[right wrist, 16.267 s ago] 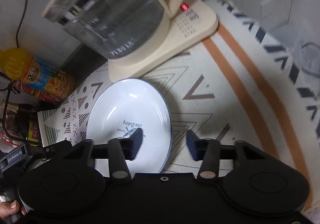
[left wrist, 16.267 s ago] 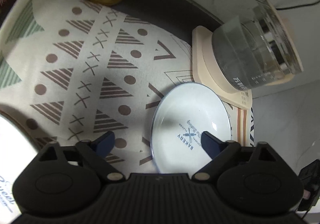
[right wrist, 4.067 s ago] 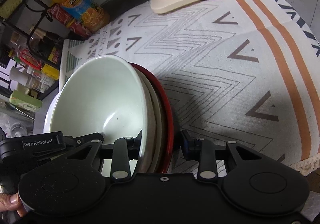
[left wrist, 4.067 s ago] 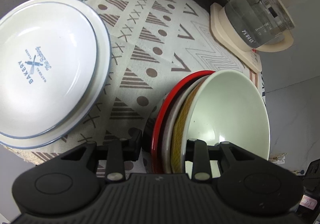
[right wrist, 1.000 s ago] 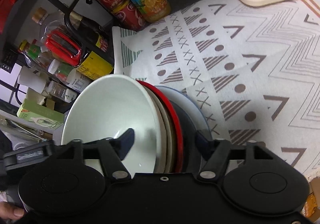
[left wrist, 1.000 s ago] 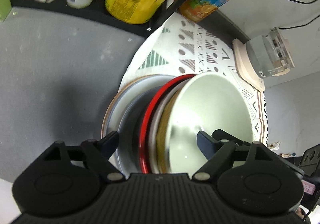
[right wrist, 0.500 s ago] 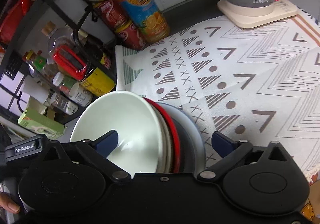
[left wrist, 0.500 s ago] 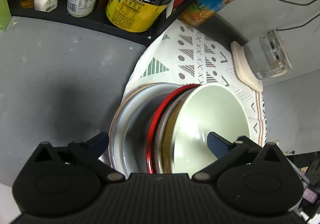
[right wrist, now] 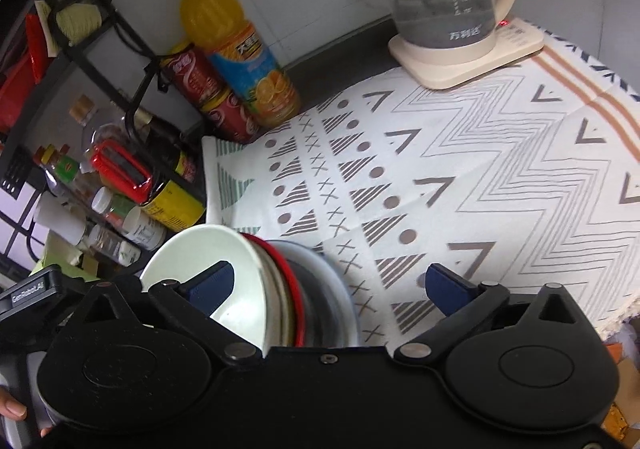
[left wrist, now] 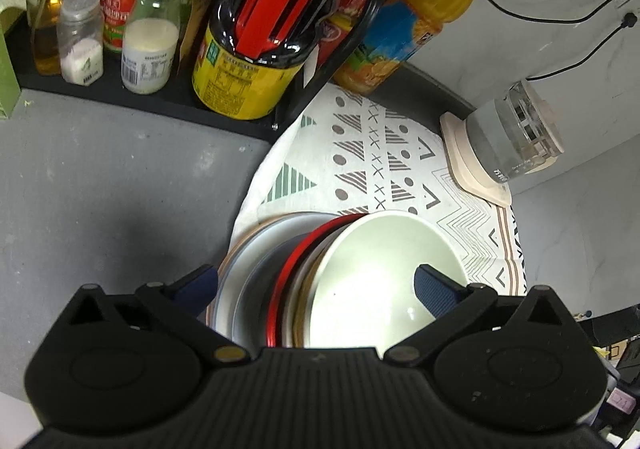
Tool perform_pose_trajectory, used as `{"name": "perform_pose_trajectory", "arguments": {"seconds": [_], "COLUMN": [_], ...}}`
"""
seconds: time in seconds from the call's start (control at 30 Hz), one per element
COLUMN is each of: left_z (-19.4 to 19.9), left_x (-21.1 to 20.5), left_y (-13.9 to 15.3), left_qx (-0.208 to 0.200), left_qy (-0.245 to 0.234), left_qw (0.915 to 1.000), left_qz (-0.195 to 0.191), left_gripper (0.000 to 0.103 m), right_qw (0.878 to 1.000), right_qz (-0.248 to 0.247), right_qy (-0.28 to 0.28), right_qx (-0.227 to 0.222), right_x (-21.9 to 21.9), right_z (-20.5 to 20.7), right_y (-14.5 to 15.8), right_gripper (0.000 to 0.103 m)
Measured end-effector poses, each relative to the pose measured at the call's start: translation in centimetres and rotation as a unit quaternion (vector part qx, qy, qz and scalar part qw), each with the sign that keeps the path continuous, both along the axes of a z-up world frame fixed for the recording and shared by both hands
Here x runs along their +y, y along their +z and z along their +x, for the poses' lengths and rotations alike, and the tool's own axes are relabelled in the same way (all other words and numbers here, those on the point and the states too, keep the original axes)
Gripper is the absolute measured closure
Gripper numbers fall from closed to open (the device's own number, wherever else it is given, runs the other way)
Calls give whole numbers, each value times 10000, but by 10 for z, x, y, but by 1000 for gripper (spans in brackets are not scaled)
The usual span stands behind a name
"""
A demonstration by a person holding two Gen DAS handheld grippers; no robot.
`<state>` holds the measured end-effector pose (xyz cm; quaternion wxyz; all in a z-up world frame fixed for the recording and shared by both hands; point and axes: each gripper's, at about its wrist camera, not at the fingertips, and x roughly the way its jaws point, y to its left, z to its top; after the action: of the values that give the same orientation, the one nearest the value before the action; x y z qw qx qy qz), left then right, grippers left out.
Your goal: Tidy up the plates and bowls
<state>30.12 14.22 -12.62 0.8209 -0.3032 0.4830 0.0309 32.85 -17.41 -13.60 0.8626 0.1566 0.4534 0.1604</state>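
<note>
**Left wrist and right wrist views: bowl stack set down on the plates, both claws released**

Left wrist view is showing the left claw (left wrist: 316, 289) being held wide, its jaws having just been opening; the nested bowls (left wrist: 384, 277) are lying between the blue fingers, but no pad is being pressed on a rim. The right claw (right wrist: 328, 289) is likewise being held wide after opening, with one finger over the pale green inner bowl and the other out over the patterned cloth (right wrist: 480, 177), nothing being gripped.

The bowls are being seen as a nest, pale green innermost and a red-rimmed one further out, resting on the plates (left wrist: 256, 249) at the cloth's edge, where it is meeting the bare grey table (left wrist: 120, 189). From the stack, the condiment rack (left wrist: 240, 49) is lying at about eleven o'clock, the orange juice bottle (left wrist: 408, 29) at twelve, and the glass kettle (left wrist: 512, 137) at about one to two o'clock.

The step in hand is being judged as the release after placement: the crockery appears gathered into one pile. The nest is looking tilted in both views, though lens distortion may be exaggerating this. What is being called for next is a clear withdrawal of both claws upward and back, without rims being clipped, and perhaps a check that the nest is seated level.
</note>
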Motion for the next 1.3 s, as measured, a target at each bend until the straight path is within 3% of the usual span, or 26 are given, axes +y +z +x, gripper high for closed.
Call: {"name": "perform_pose_trajectory", "arguments": {"seconds": [0.33, 0.8, 1.1, 1.3], "left_z": [-31, -131, -185, -221], "left_x": [-23, -56, -65, -77], "left_y": [27, 73, 86, 100], "left_qx": [-231, -727, -898, -1202], "left_qy": [-52, -193, -203, -253], "left_qw": [9991, 9921, 9891, 9812], "left_qz": [347, 1008, 1153, 1488], "left_gripper": [0, 0, 0, 0], "right_qw": [9973, 9911, 9839, 9796], "right_qz": [-432, -608, -910, -1022], "right_qy": [-141, -210, -305, -344], "right_qx": [-576, -1162, -1507, -1697], "right_x": [-24, -53, -59, -62], "right_z": [-35, -126, -179, -212], "right_y": [25, 56, 70, 79], "right_gripper": [0, 0, 0, 0]}}
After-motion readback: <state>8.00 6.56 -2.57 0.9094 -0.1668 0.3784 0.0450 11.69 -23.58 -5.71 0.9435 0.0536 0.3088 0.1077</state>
